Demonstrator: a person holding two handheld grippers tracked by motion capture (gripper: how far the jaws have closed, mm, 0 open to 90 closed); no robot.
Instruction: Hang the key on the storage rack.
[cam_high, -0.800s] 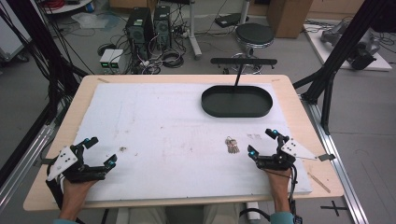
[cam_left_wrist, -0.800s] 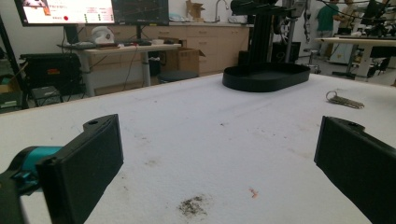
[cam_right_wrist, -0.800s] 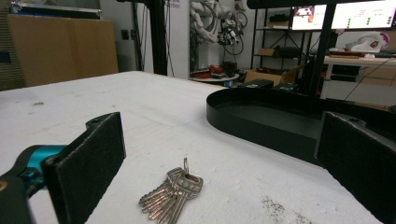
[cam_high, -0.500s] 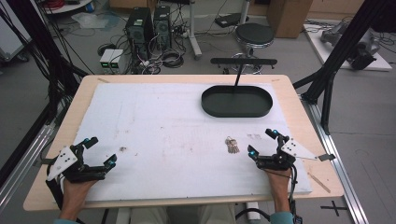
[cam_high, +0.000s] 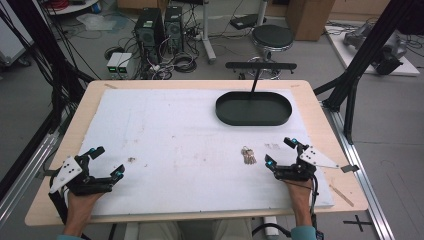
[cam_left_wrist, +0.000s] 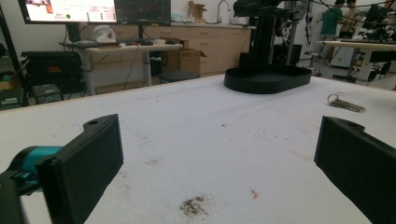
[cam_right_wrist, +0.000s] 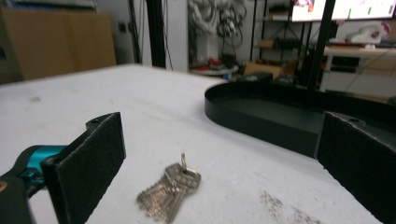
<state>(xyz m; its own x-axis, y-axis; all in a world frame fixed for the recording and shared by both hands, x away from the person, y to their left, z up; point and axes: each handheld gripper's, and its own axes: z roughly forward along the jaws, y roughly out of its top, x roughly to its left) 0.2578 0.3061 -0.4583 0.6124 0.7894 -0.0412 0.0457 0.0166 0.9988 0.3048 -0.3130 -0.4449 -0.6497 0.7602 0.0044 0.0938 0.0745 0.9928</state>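
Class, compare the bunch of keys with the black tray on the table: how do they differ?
The keys are silvery metal; the tray is matt black. The keys are a small flat bunch, while the tray is a far larger oval with a raised rim. The keys lie nearer the right gripper; the tray sits farther back. Both rest on the white mat.

Overhead plus two low views, tray (cam_high: 253, 108) shared
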